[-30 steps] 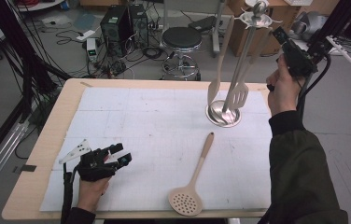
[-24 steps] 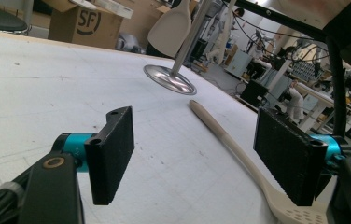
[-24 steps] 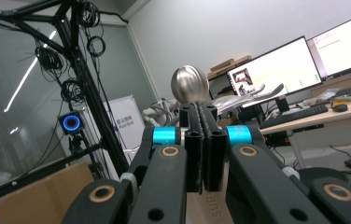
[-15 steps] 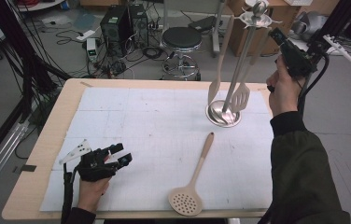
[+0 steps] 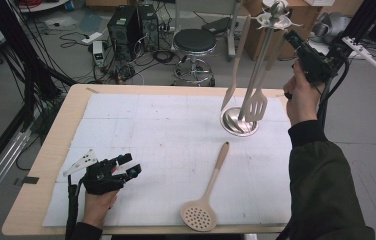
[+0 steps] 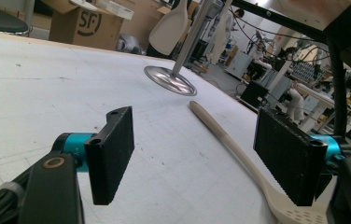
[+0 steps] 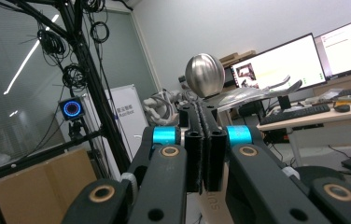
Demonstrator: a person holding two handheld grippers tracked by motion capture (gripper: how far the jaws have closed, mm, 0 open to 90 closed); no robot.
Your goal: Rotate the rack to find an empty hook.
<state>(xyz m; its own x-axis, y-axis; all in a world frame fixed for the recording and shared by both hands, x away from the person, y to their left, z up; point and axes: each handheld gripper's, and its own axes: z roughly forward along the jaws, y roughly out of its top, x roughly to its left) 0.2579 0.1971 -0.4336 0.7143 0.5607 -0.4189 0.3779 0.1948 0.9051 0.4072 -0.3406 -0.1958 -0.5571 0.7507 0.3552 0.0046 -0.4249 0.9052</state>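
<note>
At upper right of the high view, the right gripper (image 5: 296, 40) is raised beside the top of the utensil stand (image 5: 239, 122).
Its jaws are pressed together, with nothing visible between them in the right gripper view. Lower left, the left gripper (image 5: 130, 166) rests on the white mat (image 5: 151, 135), jaws apart and empty. A slotted spoon (image 5: 207, 195) lies low centre, clear of both grippers.

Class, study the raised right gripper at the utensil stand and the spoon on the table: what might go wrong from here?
1. The right gripper, jaws shut, sits by the top of the utensil stand; a nudge might tip the tall stand or swing the hanging slotted spatula.
2. The slotted spoon lies with its head near the table's front edge; the open left gripper might push it off.
</note>
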